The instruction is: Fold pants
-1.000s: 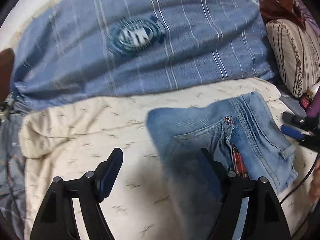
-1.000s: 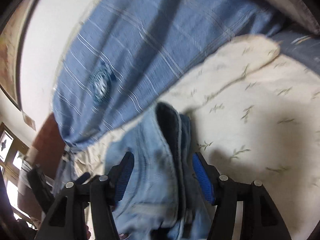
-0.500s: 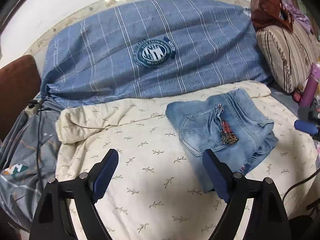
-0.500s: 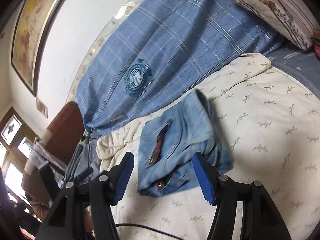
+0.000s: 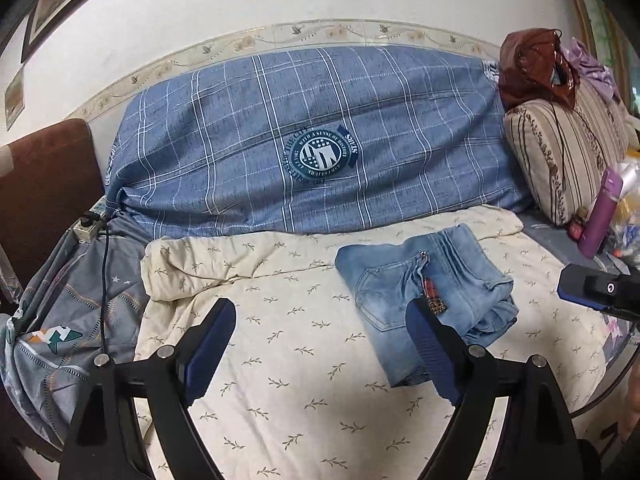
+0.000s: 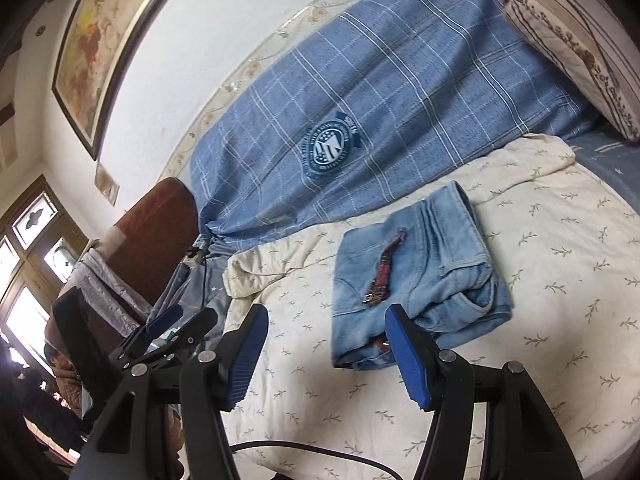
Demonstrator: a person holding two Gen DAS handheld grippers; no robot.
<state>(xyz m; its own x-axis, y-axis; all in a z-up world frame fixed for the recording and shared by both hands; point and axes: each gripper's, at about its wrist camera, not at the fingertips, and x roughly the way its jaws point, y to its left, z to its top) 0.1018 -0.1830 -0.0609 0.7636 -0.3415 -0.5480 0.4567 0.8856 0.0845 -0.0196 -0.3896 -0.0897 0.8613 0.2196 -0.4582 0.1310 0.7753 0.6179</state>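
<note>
The folded pants sit loose on the bed; the bulging top layer could spring open. Both the left hand-held gripper and the right hand-held gripper gape wide, holding nothing.

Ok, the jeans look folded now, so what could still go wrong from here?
The jeans are a loose bundle, with uneven layers sticking out at the near edge, so the fold may slump open. The keychain lying on top could catch a finger on another pass. A cable below the right hand-held gripper might snag.
</note>
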